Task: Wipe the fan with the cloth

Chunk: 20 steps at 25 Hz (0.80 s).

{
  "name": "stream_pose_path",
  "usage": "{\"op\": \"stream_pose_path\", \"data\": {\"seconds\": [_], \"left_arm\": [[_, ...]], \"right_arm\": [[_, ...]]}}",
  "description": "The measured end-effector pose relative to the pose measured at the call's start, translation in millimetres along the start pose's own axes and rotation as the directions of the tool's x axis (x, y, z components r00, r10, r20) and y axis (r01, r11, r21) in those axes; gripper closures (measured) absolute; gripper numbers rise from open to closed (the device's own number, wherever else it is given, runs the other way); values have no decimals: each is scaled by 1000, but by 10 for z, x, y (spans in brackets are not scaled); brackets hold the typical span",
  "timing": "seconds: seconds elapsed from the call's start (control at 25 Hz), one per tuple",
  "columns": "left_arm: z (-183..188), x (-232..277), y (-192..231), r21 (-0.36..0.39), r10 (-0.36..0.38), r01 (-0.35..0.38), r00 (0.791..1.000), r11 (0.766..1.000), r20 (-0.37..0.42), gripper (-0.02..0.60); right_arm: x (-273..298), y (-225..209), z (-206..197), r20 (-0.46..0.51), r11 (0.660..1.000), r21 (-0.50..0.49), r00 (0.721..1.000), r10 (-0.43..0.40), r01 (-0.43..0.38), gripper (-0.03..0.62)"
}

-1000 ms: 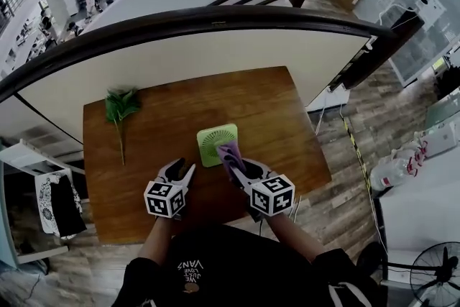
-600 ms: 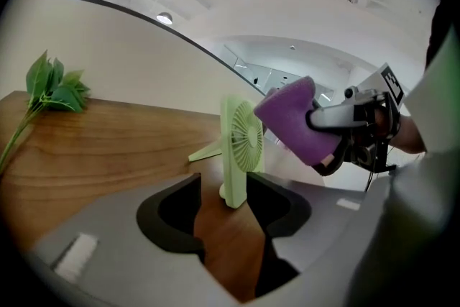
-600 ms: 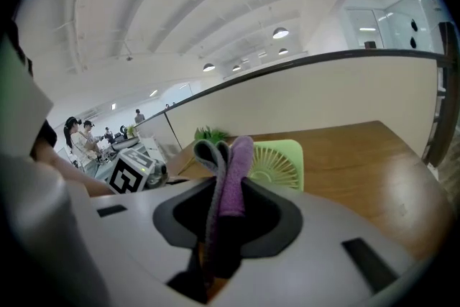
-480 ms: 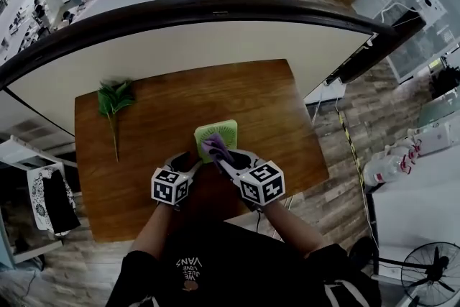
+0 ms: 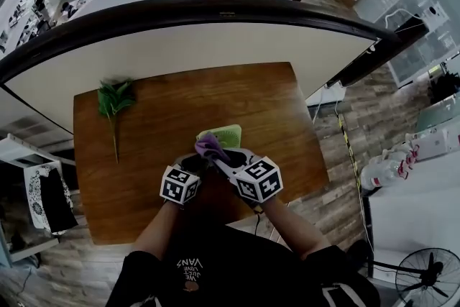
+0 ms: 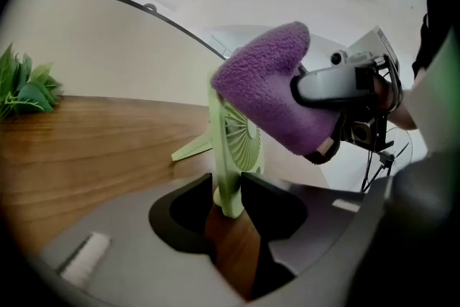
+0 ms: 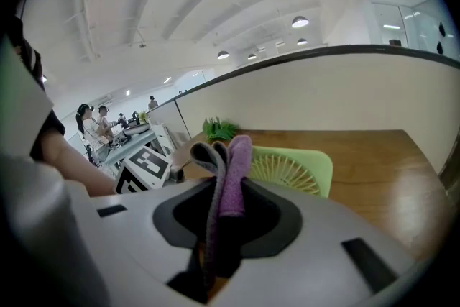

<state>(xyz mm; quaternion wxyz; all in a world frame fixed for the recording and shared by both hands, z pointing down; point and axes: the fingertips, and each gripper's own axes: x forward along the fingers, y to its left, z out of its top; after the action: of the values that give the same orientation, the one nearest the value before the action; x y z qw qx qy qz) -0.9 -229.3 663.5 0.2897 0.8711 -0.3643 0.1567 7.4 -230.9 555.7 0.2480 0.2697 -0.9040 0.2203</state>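
Standing on edge, just 5 o'clock of the table's (image 5: 144,118) middle, the fan (image 5: 227,134) (image 6: 231,144) (image 7: 305,167) has its lower corner pinched between the left gripper's (image 5: 192,159) (image 6: 228,202) 2 jaws, which have just been closing. The right gripper (image 5: 215,156) (image 7: 223,206) clamps the purple cloth (image 5: 208,146) (image 6: 269,93) (image 7: 234,172) at the fan's top edge.
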Motion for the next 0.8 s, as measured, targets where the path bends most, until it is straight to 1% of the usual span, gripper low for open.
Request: {"op": "stream_pose_path", "data": {"seconds": [0.08, 0.16, 0.44, 0.8], "left_arm": [[13, 18, -21, 5, -8, 8, 1000, 1000, -2, 466], [19, 24, -20, 1, -14, 14, 1000, 1000, -4, 469], [-5, 25, -10, -17, -32, 32, 999, 999, -16, 477], [-5, 20, 2, -22, -40, 39, 999, 999, -23, 480]], "right_arm": [[12, -18, 8, -7, 1000, 1, 1000, 4, -4, 499], [20, -62, 17, -10, 1000, 3, 1000, -5, 5, 499], [-10, -293, -5, -5, 996, 38, 996, -84, 84, 499], [-240, -685, -117, -10, 981, 98, 986, -165, 165, 499]]}}
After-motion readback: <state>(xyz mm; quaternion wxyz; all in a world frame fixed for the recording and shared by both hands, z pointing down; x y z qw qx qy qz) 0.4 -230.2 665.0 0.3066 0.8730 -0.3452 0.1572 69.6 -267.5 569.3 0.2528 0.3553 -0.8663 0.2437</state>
